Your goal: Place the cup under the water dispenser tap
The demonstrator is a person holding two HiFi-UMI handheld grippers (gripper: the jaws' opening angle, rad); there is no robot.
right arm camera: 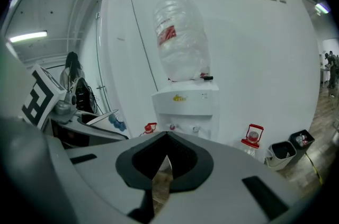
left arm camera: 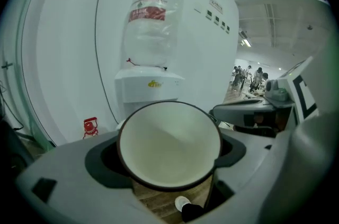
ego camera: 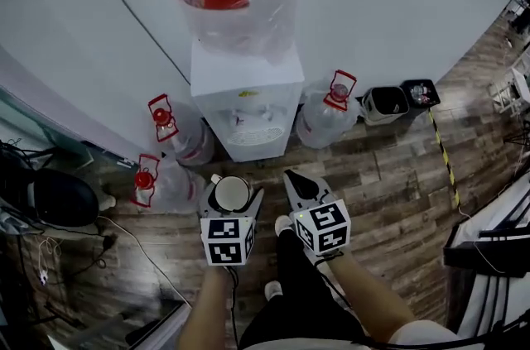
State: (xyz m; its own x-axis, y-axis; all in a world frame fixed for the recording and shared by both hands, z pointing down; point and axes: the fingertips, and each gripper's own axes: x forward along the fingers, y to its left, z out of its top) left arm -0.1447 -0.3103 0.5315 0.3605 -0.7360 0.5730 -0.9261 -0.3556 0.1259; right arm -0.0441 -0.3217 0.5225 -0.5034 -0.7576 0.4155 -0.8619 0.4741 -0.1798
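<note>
in front of the water dispenser, well short of its taps, the left hand-held gripper carries the cup roughly upright with its mouth facing up. this is likely so it can go straight onto the drip tray and catch water. its jaws stand apart by the cup's width and press on the cup's wall from both sides. the cup looks empty, cream inside with a dark rim. it hangs over the wooden floor, not yet under a tap. the right hand-held gripper sits just beside the left, jaws together with nothing between them, seemingly idle and out of the cup's path.
</note>
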